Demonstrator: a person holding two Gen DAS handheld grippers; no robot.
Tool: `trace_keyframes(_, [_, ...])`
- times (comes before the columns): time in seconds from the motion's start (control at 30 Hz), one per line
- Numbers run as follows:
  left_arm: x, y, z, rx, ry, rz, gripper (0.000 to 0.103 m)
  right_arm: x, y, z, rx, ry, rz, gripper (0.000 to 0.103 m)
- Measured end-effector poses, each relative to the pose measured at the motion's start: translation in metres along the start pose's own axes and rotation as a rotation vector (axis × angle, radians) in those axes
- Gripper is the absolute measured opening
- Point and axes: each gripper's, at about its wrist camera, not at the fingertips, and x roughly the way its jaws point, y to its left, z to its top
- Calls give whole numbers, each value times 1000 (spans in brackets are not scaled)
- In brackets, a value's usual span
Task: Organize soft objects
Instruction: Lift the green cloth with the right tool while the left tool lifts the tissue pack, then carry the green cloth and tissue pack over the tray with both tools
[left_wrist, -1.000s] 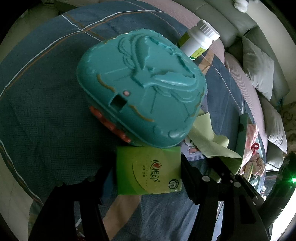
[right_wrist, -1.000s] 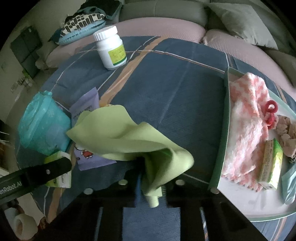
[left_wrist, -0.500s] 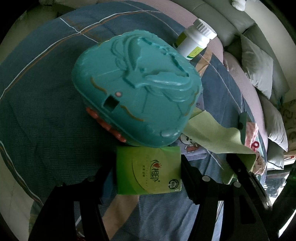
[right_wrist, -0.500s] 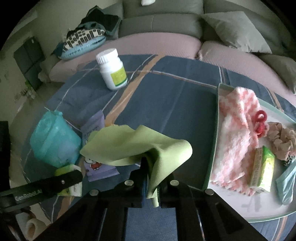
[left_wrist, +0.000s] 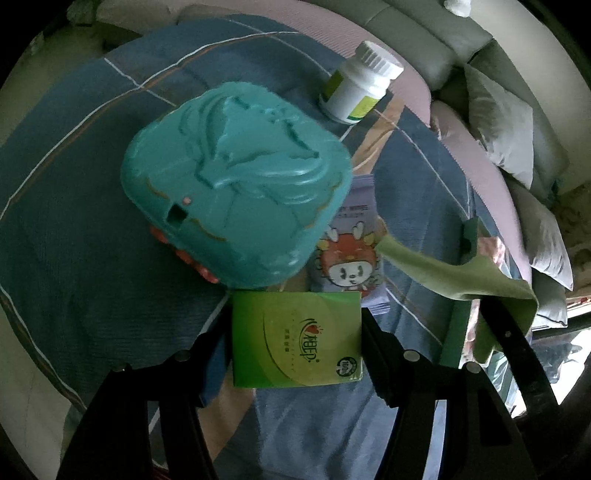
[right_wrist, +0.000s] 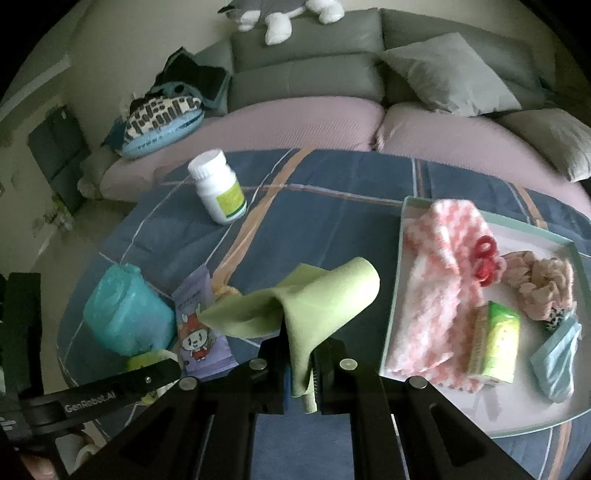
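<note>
A green tissue pack (left_wrist: 295, 343) sits between the fingers of my left gripper (left_wrist: 295, 323), which is shut on its two sides, just in front of a teal plastic case (left_wrist: 236, 184). My right gripper (right_wrist: 300, 356) is shut on a light green cloth (right_wrist: 314, 302), which hangs above the blue quilt, left of the tray (right_wrist: 400, 258). That cloth (left_wrist: 458, 280) also shows at the right of the left wrist view. The tray holds a pink-and-white towel (right_wrist: 439, 280), a red hair tie (right_wrist: 485, 258), a scrunchie (right_wrist: 543, 288), another green tissue pack (right_wrist: 498, 339) and a pale blue mask (right_wrist: 557, 358).
A purple cartoon packet (right_wrist: 199, 332) lies on the quilt beside the teal case (right_wrist: 125, 314). A white pill bottle (right_wrist: 218, 186) stands further back. Beyond the quilt are a pink-covered sofa seat (right_wrist: 303, 122) and grey cushions (right_wrist: 447, 74).
My right gripper has risen with the green cloth, pulling it off the purple packet and clear of the quilt. The left gripper has kept its hold on the tissue pack and hardly moved.
</note>
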Motion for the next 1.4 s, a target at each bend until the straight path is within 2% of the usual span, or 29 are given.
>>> trace_keyframes(0.37, [-26,-25,-3,73,-77,-3,66,-44,-29,10,57,-136,-6,9])
trace_keyframes(0.57, [-35,-50,-1,132,-114,2,66,-80,-60,11,131,-236,-33,9])
trace_keyframes(0.7, [-41,-70,-2,181,-127,1,66,-107,-92,8,204,-305,-83,9])
trace_keyframes(1.1, [-52,-173,-16,441,-165,-28,66,-150,-194,-21,465,-373,-206,9])
trace_keyframes(1.4, [-33,-249,-28,617,-167,-19,66,-153,-229,-36,563,-364,-239,9])
